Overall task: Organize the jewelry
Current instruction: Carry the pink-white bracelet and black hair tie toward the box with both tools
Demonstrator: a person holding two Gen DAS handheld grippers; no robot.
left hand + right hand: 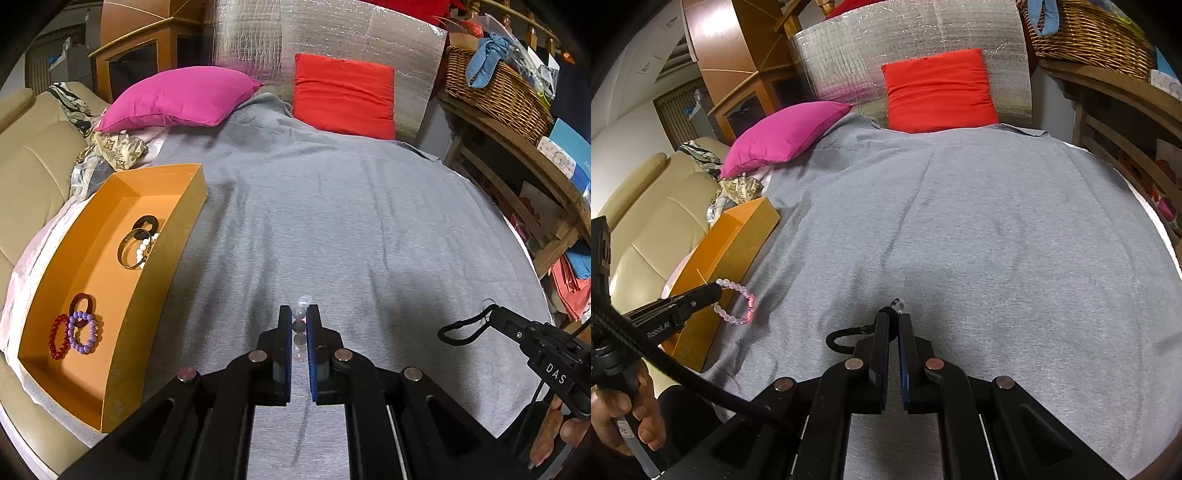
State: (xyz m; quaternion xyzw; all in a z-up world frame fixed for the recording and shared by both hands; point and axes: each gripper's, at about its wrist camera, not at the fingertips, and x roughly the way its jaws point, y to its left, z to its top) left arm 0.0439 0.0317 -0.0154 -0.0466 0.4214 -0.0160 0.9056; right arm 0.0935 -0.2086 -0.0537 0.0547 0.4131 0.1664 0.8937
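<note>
Left tongs point(299, 314) are pinching a clear bead bracelet point(738, 302) beside the orange box point(110, 280); right tongs point(894, 317) are pinching a black cord loop point(846, 338) (above the grey sheet point(997, 240)).

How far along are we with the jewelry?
Done: the orange box already holds a red bead bracelet, a purple one, a dark ring, a metal bangle and white beads. In hand: the left claw is shut on a pale pink bead bracelet; the right claw is shut on a black cord loop with a clear piece. Left: boxing both; the grey cloth shows nothing else loose.
</note>
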